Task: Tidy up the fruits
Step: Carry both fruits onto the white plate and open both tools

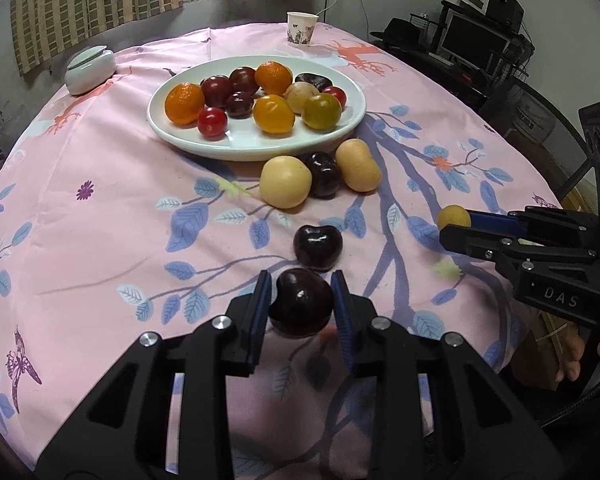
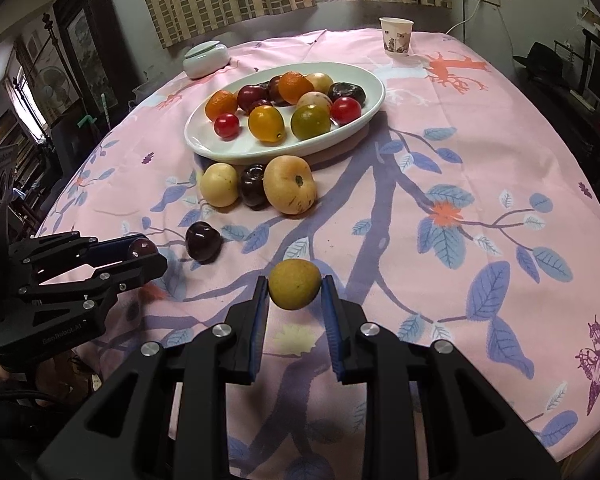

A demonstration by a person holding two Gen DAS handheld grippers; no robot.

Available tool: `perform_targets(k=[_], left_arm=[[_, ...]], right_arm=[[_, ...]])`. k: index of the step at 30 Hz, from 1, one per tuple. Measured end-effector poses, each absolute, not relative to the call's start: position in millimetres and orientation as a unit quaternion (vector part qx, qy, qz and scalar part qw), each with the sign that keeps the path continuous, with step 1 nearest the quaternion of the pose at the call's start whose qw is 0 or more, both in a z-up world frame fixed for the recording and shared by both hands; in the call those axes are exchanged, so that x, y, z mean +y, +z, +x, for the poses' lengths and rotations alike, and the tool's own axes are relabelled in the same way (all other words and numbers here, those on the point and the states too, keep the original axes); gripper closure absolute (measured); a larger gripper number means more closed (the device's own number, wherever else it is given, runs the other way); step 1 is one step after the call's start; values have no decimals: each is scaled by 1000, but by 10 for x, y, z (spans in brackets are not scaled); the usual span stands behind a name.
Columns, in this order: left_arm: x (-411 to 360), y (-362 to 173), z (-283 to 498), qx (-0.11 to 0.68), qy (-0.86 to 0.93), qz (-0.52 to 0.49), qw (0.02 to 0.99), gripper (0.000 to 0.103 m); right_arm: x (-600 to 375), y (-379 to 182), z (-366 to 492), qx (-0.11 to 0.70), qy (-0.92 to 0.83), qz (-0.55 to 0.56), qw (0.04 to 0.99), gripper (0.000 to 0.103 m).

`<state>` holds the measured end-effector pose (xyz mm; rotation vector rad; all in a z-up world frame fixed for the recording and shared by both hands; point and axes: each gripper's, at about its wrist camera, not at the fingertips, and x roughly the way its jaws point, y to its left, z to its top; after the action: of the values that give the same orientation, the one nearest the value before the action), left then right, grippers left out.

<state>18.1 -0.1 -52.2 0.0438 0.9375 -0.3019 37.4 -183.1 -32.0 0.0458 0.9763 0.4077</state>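
Two hand-held grippers hover low over a round tabletop (image 2: 480, 128) covered in a pink cloth printed with blue leaves and butterflies. The left hand-held gripper (image 1: 301, 300) is closed on a dark cherry (image 1: 301, 303), its blue pads pressing the fruit from both sides, lifted just clear of the cloth. The right hand-held gripper (image 2: 295, 294) is closed on a small yellow fruit (image 2: 295, 285), also pinched between blue pads and held just above the cloth.

Directly beyond the held cherry, a second dark cherry (image 1: 318, 247) lies loose on the cloth. Farther on, close against the near rim of a white oval plate (image 1: 256, 148), sit three more loose fruits in a row: a pale yellow fruit (image 1: 285, 182), a dark cherry (image 1: 324, 174) touching it, and a larger pale yellow fruit (image 1: 357, 165) on the other side.

The plate, near the middle of the tabletop, holds a cluster of fruits: oranges, red and yellow tomatoes, a green-yellow one, dark cherries and pale yellow fruits.

At the far edge stand a paper cup (image 1: 301, 29) and a small white lidded dish (image 1: 90, 70).
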Motion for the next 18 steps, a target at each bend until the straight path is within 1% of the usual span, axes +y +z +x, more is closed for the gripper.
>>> perform_targets(k=[9,15,18], left_arm=[[89,-376,390,440,-128,28,888,72],[125,-78,792,414,-113,46,902,72],[151,72,1079,398,-116,36,909,72]], right_arm=[[-1728,-276,530,463,207,12,862,76],[-1699,-49,869,445,214,-1,870,76],[-1690,46,1109,434,209,-2,876,76]])
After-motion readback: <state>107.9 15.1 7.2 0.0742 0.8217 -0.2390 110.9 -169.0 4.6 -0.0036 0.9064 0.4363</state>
